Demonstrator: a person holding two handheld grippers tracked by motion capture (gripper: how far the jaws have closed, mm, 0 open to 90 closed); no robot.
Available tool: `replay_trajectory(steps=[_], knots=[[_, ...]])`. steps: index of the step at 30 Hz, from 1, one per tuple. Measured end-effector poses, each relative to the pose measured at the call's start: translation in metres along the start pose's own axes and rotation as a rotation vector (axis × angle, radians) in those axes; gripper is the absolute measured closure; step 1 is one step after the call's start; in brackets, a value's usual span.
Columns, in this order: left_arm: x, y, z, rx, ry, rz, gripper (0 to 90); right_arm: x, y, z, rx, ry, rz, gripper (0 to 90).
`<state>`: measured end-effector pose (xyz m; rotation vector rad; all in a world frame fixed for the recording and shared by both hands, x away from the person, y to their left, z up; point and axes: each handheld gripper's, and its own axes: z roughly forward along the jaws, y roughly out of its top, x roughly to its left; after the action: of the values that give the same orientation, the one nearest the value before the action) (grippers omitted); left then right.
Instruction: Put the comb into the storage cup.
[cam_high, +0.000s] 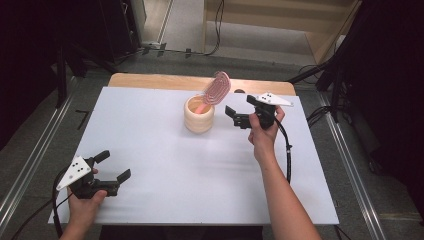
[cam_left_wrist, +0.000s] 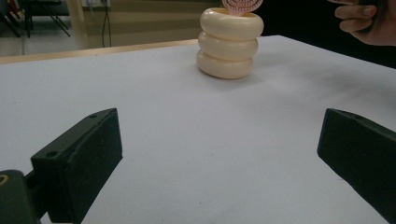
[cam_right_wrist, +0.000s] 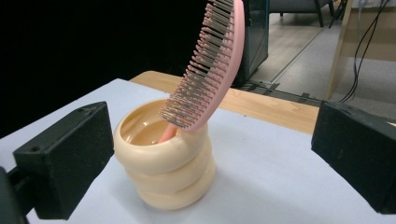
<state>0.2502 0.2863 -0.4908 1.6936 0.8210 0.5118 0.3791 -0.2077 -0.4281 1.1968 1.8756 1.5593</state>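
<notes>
Right gripper (cam_high: 234, 116) open beside cup (cam_high: 199, 114), lined up on brush (cam_high: 215, 89).
Next, I judge: close on brush. Left gripper (cam_high: 114, 166) open, idle on tabletop (cam_high: 165, 165).

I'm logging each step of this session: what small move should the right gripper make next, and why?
Probably ease the right gripper forward toward the pink hairbrush. Its jaws stand open and empty, beside the cream ringed holder, and the brush leans handle-down inside it with its head above the rim, free to grasp. The left gripper rests open, far off at the near edge.
</notes>
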Motion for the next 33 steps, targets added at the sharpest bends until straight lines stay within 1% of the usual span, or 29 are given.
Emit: replay_trajectory(steps=[3, 8, 13, 17, 25, 29, 32, 33], knots=[[0.0, 0.0, 0.0, 0.0, 0.001, 0.0, 0.2, 0.0, -0.002, -0.004, 0.005, 0.006, -0.001, 0.0], [0.0, 0.0, 0.0, 0.0, 0.001, 0.001, 0.2, 0.001, -0.007, -0.011, 0.011, 0.002, -0.02, 0.0], [0.0, 0.0, 0.0, 0.0, 0.001, 0.001, 0.2, 0.001, -0.012, -0.018, 0.012, 0.008, -0.03, 0.0], [0.0, 0.0, 0.0, 0.002, 0.002, 0.003, 0.2, 0.002, -0.015, -0.024, 0.013, 0.003, -0.045, 0.0], [-0.001, 0.0, 0.0, 0.001, 0.003, 0.003, 0.2, 0.002, -0.023, -0.036, 0.019, -0.005, -0.053, 0.0], [-0.001, 0.0, 0.0, 0.003, 0.004, 0.004, 0.2, 0.003, -0.029, -0.042, 0.028, -0.025, -0.071, 0.0], [-0.001, 0.0, 0.0, 0.003, 0.005, 0.004, 0.2, 0.003, -0.031, -0.047, 0.027, -0.021, -0.071, 0.0], [-0.001, 0.0, 0.0, 0.003, 0.005, 0.004, 0.2, 0.003, -0.032, -0.048, 0.026, -0.02, -0.077, 0.0]])
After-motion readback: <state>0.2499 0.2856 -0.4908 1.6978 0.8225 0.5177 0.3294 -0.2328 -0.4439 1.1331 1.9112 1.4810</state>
